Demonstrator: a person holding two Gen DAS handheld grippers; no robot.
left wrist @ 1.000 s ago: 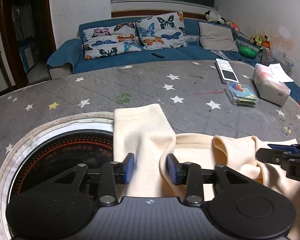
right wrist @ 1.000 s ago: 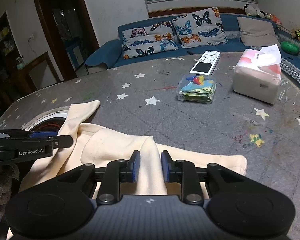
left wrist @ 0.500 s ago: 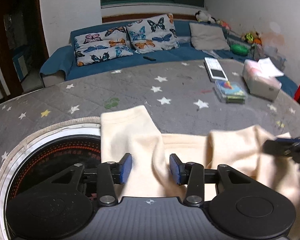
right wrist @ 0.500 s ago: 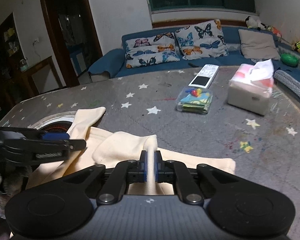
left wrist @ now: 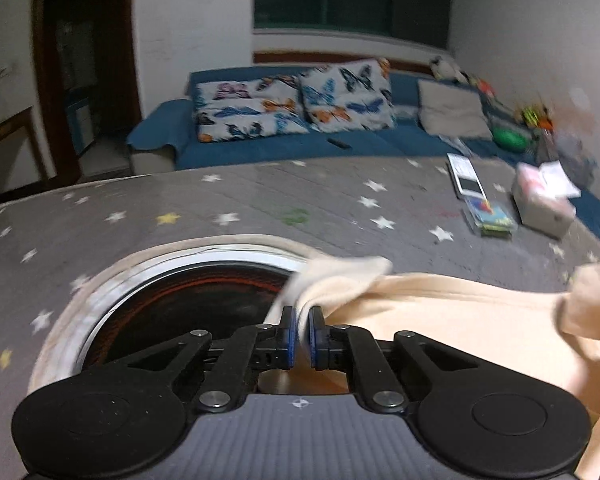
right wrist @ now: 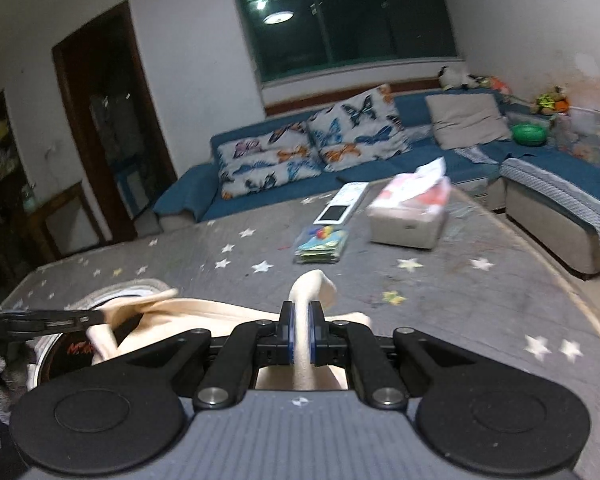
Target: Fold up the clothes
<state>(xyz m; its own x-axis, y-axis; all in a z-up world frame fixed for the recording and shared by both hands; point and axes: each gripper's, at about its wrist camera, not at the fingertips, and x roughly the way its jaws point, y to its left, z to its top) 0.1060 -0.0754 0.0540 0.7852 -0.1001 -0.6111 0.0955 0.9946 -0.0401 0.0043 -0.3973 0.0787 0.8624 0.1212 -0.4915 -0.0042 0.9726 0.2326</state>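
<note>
Both grippers pinching the cream soft-knit garment (left wrist: 440,312): left gripper (left wrist: 299,330) jaws pressed on one bunched edge, right gripper (right wrist: 300,332) jaws on another. Cloth hangs stretched between them just above the grey star-print quilted tabletop (left wrist: 260,200), beside the round black hob inset (left wrist: 188,300); two spaced grips likely keep the edge taut for a clean fold

Both wrist views low, close over table (left wrist: 260,200), facing sofa (right wrist: 440,160).

Cream garment (left wrist: 452,316), rumpled, lifted off the near table edge, stretched left to right, ends bunched upward.
</note>
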